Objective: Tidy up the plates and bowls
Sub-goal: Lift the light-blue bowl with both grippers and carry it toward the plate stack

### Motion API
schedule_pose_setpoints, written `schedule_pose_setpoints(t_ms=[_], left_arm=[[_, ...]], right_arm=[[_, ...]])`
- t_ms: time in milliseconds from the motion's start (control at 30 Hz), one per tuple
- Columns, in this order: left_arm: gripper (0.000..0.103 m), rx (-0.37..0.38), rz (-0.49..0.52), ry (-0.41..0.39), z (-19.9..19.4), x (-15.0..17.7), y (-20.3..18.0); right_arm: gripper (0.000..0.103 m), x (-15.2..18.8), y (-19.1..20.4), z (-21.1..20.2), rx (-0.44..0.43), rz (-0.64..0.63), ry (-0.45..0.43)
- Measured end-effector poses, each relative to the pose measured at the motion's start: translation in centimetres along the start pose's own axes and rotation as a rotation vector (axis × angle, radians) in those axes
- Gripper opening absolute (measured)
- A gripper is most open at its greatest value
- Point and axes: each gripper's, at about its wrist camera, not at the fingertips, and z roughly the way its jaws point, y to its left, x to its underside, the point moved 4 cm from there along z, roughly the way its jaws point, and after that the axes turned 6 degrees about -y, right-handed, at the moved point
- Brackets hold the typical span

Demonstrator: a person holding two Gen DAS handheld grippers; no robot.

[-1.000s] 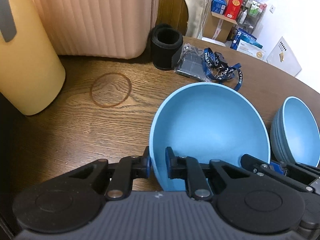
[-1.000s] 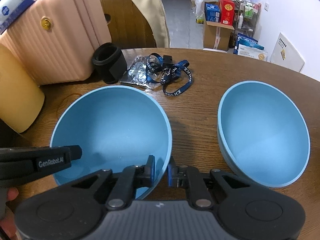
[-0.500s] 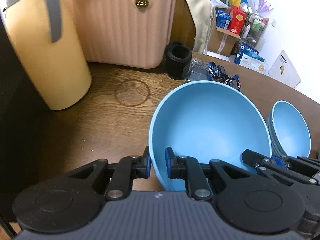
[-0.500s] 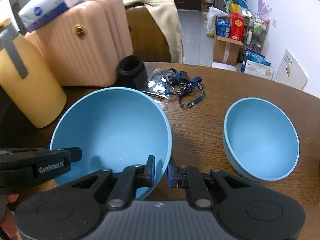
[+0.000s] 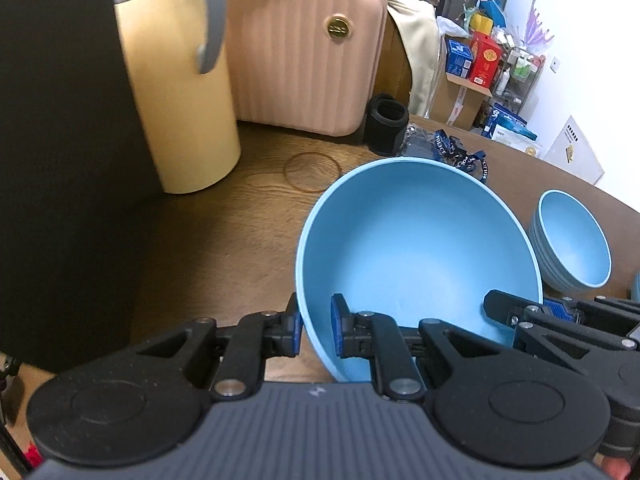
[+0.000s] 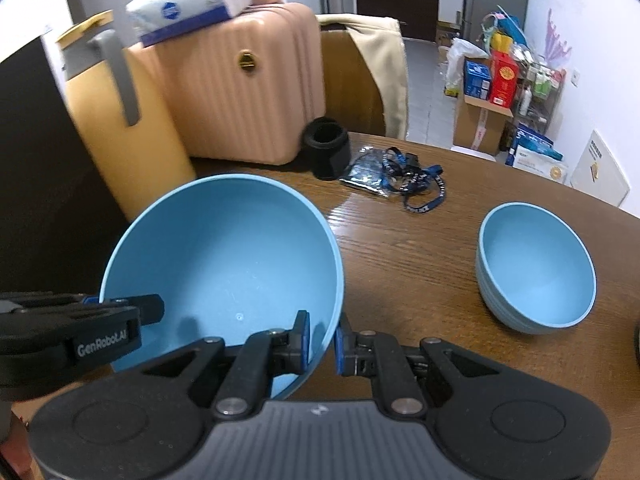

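Note:
A large light blue bowl (image 5: 420,248) (image 6: 224,248) hangs above the brown wooden table, held by both grippers. My left gripper (image 5: 316,330) is shut on the bowl's near left rim. On the near right rim my right gripper (image 6: 322,338) is shut as well. Each gripper shows in the other's view: the right gripper (image 5: 520,312) at the bowl's right edge, the left gripper (image 6: 120,312) at its left edge. A stack of smaller blue bowls (image 5: 572,240) (image 6: 536,264) stands on the table to the right.
A tall yellow jug (image 6: 120,128) and a pink ribbed case (image 6: 248,92) stand at the back left. A black cylinder (image 6: 326,148) and a blue lanyard (image 6: 416,182) lie behind the bowls. A dark panel (image 5: 60,160) fills the left. The wooden table (image 6: 400,248) lies between the bowls.
Both grippers have risen and pulled back with the large bowl. The table things and the bowl stack look smaller and farther off.

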Motion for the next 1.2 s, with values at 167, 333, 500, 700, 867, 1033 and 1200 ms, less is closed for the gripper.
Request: schedule_pose_setpoints(t_ms=[167,333,500,700,867,1033,1200], left_arm=[[0.015,-0.008,-0.022,-0.011,-2.0,1.2,1.6],[0.015,-0.02,-0.049,-0.014,-3.7,2.6,3.2],[0.015,-0.04,-0.073,-0.02,-5.3,4.1,5.0],[0.015,-0.065,-0.092,-0.016,-6.5,5.9,7.0],[0.015,-0.083,-0.119,-0.003,-7.2,7.5,9.1],[0.015,-0.101,-0.138,0.016,-7.6,9.2,10.9],[0.015,-0.113,-0.169,0.042,-7.9,11.2,12.7]], right_arm=[[0.012,0.7,1.7,-1.4,-0.02,-0.031,-0.008],[0.012,1.4,3.4,-2.5,-0.048,-0.067,-0.009],[0.012,2.2,5.4,-3.3,-0.075,-0.103,-0.007],[0.012,3.5,7.8,-3.8,-0.106,-0.14,0.009],[0.012,4.8,9.8,-4.2,-0.131,-0.179,0.023],[0.012,6.1,11.8,-4.0,-0.158,-0.205,0.05],[0.012,7.8,13.7,-4.0,-0.182,-0.24,0.075]])
